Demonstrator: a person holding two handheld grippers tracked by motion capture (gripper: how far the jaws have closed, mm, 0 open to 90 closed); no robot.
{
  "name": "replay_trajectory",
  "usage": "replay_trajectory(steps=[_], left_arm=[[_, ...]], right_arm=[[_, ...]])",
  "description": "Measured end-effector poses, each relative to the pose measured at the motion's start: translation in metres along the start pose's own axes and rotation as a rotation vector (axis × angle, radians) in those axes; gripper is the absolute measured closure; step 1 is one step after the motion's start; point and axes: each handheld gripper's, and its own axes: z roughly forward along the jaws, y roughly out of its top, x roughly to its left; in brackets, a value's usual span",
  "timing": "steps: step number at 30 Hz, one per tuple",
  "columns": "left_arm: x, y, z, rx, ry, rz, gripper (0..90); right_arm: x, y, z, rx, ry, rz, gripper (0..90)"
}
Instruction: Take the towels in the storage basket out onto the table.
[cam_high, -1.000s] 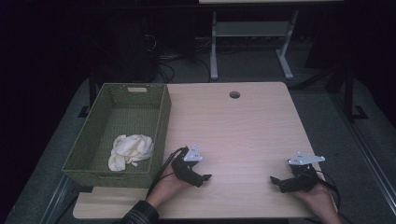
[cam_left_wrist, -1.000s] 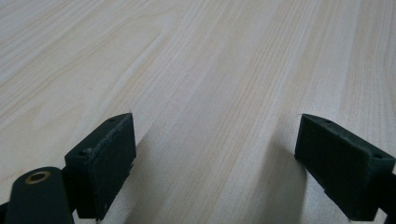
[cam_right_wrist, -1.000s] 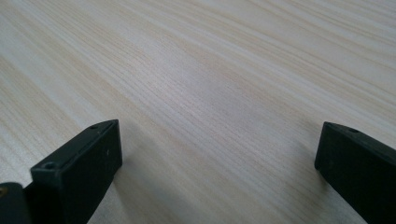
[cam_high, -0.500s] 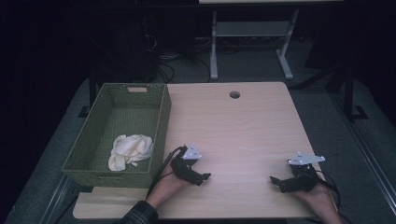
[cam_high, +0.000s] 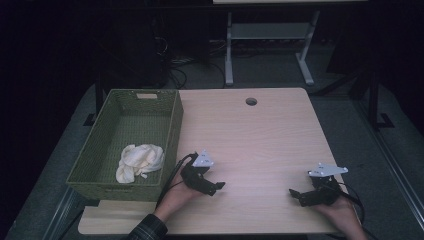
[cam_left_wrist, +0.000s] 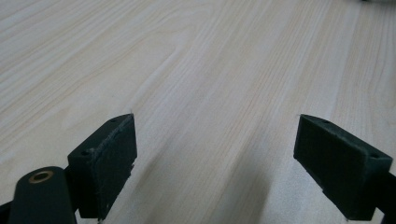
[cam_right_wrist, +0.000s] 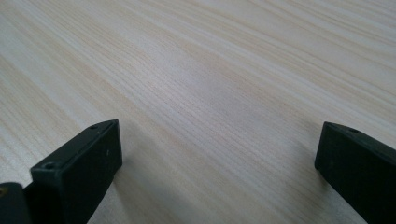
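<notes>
Meanwhile, at rest:
Left gripper (cam_high: 216, 187): jaws spread, empty, parked on pale wooden table (cam_high: 260, 140).
Right gripper (cam_high: 296, 194): likewise spread, idle.
Crumpled cream cloth (cam_high: 140, 161): lay inside green woven basket (cam_high: 172, 132), likely deposited.

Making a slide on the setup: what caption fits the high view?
Both open grippers, left and right, rest on the wooden table; a cream cloth lies in the green basket.
</notes>
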Motion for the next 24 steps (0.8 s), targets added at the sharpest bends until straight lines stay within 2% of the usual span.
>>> replay_trajectory(steps=[2,8,10,11,12,17,24], left_arm=[[0.0,0.001,-0.001,0.003,0.003,0.01,12.6],[0.002,0.006,-0.004,-0.005,0.003,-0.005,12.7],[0.003,0.007,-0.004,-0.006,0.006,0.002,12.7],[0.003,0.008,-0.005,-0.011,0.006,-0.013,12.7],[0.004,0.008,-0.006,-0.008,0.008,-0.002,12.7],[0.005,0.012,-0.011,-0.03,0.011,-0.018,12.7],[0.005,0.017,-0.016,-0.035,0.01,-0.005,12.7]], right_arm=[[0.0,0.0,0.0,-0.001,0.0,-0.002,0.5],[0.0,0.0,0.0,-0.001,0.001,-0.002,0.5],[0.0,0.0,0.0,-0.001,-0.001,-0.001,0.5],[0.0,0.0,0.0,-0.001,-0.001,-0.001,0.5],[0.0,0.0,0.0,-0.001,-0.001,-0.001,0.5],[0.0,0.0,0.0,0.002,0.001,0.003,0.5],[0.0,0.0,0.0,0.002,0.001,0.002,0.5]])
